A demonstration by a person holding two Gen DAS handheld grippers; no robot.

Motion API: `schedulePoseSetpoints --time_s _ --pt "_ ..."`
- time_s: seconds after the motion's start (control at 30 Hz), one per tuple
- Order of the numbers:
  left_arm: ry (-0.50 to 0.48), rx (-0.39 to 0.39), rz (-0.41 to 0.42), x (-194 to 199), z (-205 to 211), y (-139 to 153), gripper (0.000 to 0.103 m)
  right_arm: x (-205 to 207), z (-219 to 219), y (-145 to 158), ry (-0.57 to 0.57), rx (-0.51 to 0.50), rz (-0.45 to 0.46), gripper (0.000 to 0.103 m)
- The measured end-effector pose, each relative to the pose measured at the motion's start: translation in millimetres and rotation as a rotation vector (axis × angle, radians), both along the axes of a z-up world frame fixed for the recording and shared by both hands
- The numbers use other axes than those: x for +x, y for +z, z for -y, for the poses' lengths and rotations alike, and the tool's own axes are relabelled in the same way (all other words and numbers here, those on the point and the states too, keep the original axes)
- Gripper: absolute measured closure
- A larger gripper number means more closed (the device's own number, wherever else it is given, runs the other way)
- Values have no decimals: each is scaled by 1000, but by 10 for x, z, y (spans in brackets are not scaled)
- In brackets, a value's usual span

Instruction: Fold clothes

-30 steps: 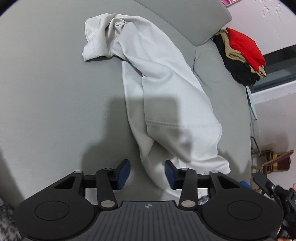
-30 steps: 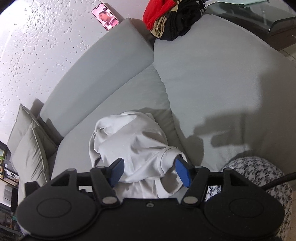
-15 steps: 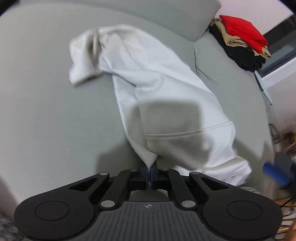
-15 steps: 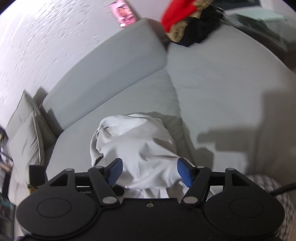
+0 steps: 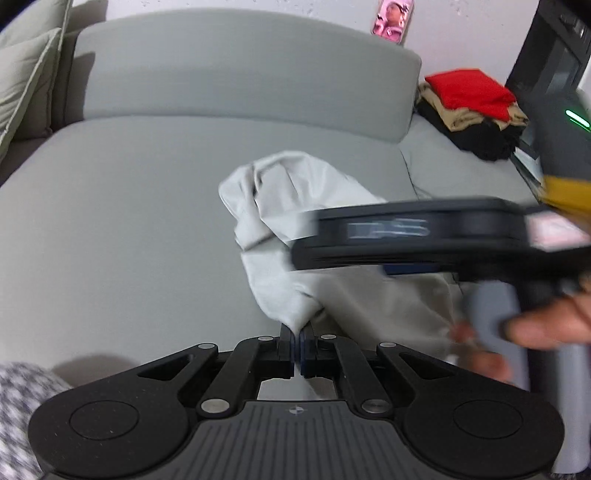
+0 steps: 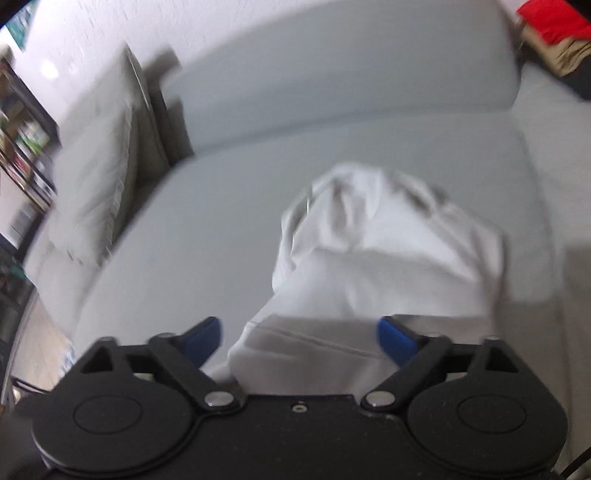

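A crumpled white garment [image 5: 280,206] lies on the grey sofa seat [image 5: 122,206]. My left gripper [image 5: 297,338] is shut on its near edge and holds that edge lifted. In the right wrist view the same white garment [image 6: 388,251] spreads ahead of my right gripper [image 6: 299,338], whose blue pads stand far apart and are still opening, with the hem lying between them but untouched. The right gripper's black body crosses the left wrist view at the right, blurred, held by a hand [image 5: 546,325].
A stack of folded clothes [image 5: 472,107], red on top of tan and black, rests on the sofa's right end. Pale cushions [image 6: 103,177] lean at the left end. A pink phone [image 5: 391,18] stands on the backrest. Patterned fabric [image 5: 18,413] shows at the lower left.
My left gripper closed on the garment's edge and lifted it. My right gripper swung sideways, rolled and opened wider, coming in over the garment beside the left.
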State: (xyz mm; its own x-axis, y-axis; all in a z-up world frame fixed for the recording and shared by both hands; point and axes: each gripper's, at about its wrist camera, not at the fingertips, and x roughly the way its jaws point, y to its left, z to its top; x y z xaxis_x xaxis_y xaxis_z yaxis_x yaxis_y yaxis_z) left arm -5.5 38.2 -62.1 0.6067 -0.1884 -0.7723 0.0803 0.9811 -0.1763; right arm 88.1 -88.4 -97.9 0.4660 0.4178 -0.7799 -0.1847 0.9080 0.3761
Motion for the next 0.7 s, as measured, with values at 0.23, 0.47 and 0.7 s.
schedulePoseSetpoints --time_s 0.23,0.47,0.7 --pt "30 43 32 -23 -71 43 100 -22 332 63 -130 -72 32 91" --pt "149 -59 -29 -36 -484 -78 100 -590 2170 289 -645 80 64 91" --pt "147 -132 -75 -37 -521 -148 92 -1146 3078 -93 -780 267 -64 52"
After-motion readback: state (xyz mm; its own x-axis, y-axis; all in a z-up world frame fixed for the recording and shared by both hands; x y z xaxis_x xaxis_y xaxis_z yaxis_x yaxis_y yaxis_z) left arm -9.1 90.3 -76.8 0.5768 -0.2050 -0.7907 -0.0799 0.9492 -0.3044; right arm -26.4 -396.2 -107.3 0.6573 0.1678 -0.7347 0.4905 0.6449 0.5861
